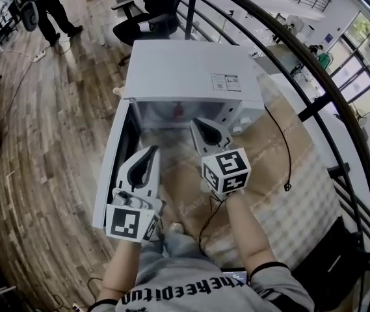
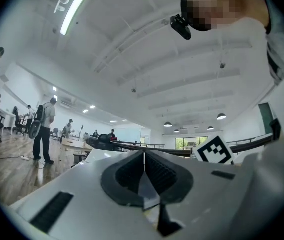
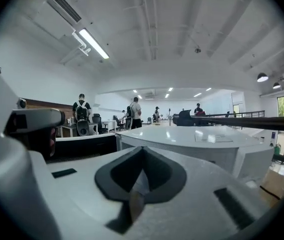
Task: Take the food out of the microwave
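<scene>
The microwave (image 1: 185,70) door (image 1: 110,168) is open, but I think the food is inside, too dark to see, so taking it out is left. My left gripper (image 1: 151,152) and right gripper (image 1: 198,123) wait near the opening, jaws closed and empty. The sticker (image 1: 225,81) on top is too small to read.

- Grey T-shirt (image 1: 191,285) with short sleeves and black lettering across the chest.
- Black band (image 1: 267,268) round the right forearm.
- White moulded shells and dark grey ribbed pads on the left tongs (image 1: 151,151) and right tongs (image 1: 202,123).
- Each carries a cube (image 1: 225,170) with black-and-white square markers.
- Thin black cable (image 1: 208,221) under the right tongs.
</scene>
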`<state>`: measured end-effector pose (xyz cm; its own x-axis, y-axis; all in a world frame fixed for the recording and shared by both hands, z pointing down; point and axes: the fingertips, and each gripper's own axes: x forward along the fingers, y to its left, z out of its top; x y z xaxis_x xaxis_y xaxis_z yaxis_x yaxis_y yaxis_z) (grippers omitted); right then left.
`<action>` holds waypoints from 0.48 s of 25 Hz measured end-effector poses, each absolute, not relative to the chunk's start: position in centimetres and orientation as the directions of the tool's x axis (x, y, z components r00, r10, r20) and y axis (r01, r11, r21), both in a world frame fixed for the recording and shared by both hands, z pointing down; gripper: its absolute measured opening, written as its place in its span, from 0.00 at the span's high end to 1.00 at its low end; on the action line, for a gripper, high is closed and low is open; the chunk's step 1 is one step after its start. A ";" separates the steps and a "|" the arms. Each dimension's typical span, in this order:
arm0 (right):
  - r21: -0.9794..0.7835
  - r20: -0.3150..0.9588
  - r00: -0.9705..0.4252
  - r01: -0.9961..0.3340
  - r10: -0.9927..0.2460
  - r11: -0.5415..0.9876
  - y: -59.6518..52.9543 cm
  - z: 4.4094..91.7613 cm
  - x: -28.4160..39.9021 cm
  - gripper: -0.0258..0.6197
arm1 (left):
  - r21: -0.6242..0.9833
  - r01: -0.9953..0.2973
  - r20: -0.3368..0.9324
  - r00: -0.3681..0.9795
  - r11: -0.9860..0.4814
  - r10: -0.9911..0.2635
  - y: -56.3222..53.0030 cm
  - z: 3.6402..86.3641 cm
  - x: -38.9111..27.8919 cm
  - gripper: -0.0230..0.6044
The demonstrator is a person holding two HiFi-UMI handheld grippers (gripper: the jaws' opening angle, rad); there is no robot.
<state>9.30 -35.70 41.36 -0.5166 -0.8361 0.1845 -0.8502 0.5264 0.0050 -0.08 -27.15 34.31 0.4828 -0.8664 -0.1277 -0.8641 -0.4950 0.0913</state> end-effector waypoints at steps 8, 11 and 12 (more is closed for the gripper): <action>-0.047 0.248 -0.509 -0.856 -0.824 0.515 -38.6 46.4 9.9 0.94 | 0.100 -0.881 -0.113 0.451 -0.462 -0.885 -28.2 35.9 0.1 0.95; -0.058 0.274 -0.506 -0.857 -0.818 0.511 -39.4 48.5 9.7 0.94 | 0.100 -0.883 -0.106 0.448 -0.458 -0.888 -28.4 36.6 0.0 0.95; -0.062 0.282 -0.507 -0.857 -0.814 0.512 -39.6 49.2 9.6 0.93 | 0.100 -0.884 -0.103 0.447 -0.457 -0.888 -28.5 36.9 0.0 0.95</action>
<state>9.62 -39.60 49.21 -0.5069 -0.8145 0.2823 -0.8569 0.5117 -0.0623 -0.01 -28.47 36.85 0.4473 -0.8885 -0.1027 -0.8840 -0.4566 0.0999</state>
